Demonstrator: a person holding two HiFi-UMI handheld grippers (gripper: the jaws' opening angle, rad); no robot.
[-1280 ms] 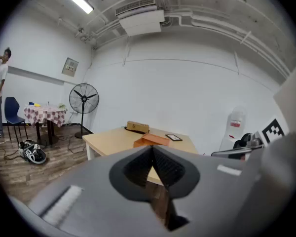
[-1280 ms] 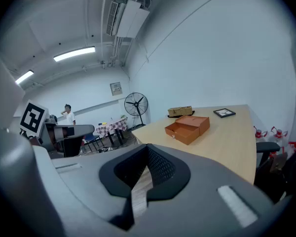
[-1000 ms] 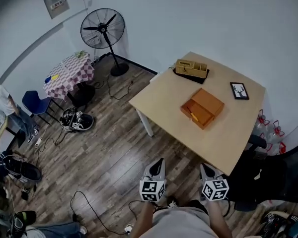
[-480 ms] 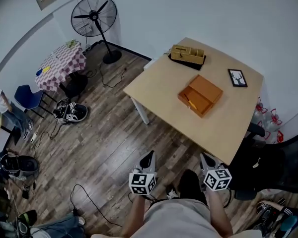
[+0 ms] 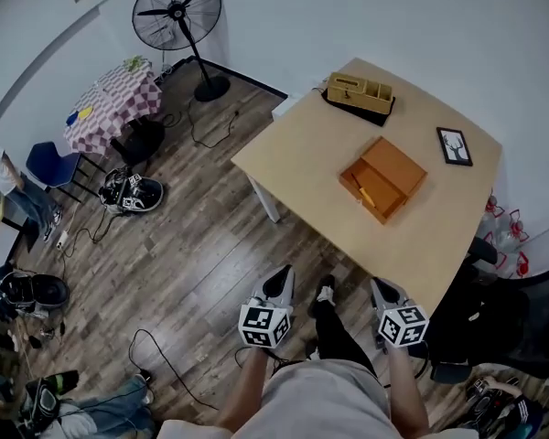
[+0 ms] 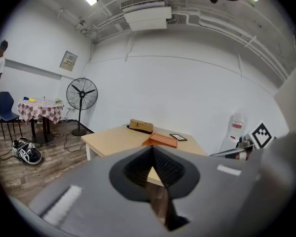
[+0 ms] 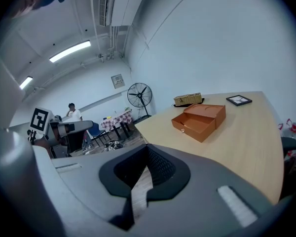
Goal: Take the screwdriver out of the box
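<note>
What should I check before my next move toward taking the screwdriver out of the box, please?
1. Orange box open: ok. Its drawer is pulled out on the table.
2. Screwdriver in sight: ok. A slim yellow item lies in the drawer, likely it.
3. Grippers empty: ok. The left gripper and right gripper hold nothing.
4. Jaws ready to grasp: not ok. Both are shut.
5. Box within reach: not ok. Both grippers hang over the floor, short of the table's near edge.
</note>
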